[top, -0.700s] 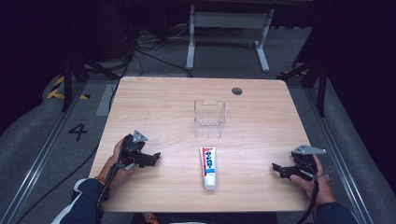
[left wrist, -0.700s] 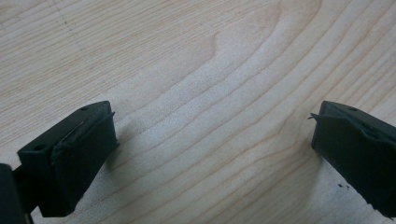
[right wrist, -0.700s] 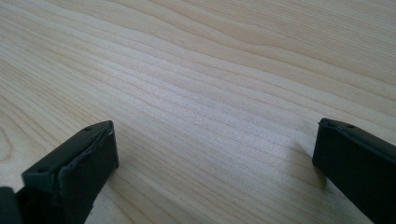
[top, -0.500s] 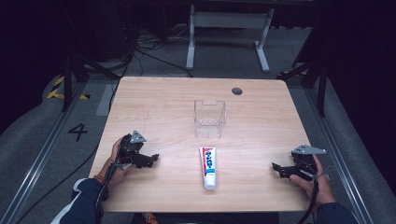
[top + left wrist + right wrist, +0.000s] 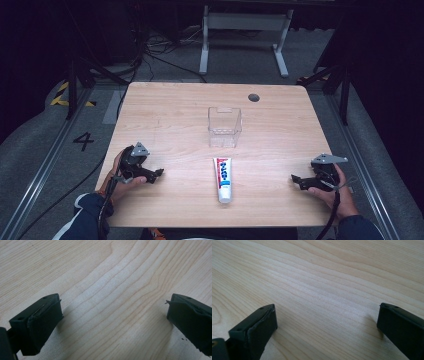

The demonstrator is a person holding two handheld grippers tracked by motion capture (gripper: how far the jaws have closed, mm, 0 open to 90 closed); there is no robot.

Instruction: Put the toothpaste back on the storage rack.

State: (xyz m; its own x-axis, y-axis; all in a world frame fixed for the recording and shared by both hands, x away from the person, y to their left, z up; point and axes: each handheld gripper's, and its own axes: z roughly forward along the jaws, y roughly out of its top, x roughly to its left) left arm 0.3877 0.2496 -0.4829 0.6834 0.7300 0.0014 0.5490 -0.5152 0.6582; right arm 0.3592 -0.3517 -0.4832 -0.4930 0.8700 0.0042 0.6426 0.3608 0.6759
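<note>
**Toothpaste tube on wooden table, two hand-held grippers at rest**

Item: toothpaste tube [image 5: 223, 179], white with red and blue print. It lies flat near the front middle of the table [image 5: 170, 115]. Long axis runs front to back, almost square to the near edge; the cap end points toward the person, the flat crimped end toward the clear plastic box [image 5: 224, 127]. The box stands upright just beyond the tube, apart from it.

Left gripper [image 5: 156, 173]: held low over the table at the front left, well apart from the tube, jaws pointing toward it. In the left gripper view [image 5: 113, 322] the jaws stand wide apart with bare wood between them.

Right gripper [image 5: 295, 180]: held at the front right, well apart from the tube, jaws pointing toward it. In the right gripper view [image 5: 327, 327] the jaws stand wide apart over bare wood.

Surface: pale wood grain, rounded corners, a dark round grommet [image 5: 253, 97] near the far edge.

Room: dark; grey floor, a painted numeral 4 [image 5: 83, 141] at the left, cables [image 5: 150, 47] and a white frame stand [image 5: 243, 35] behind the table.
</note>
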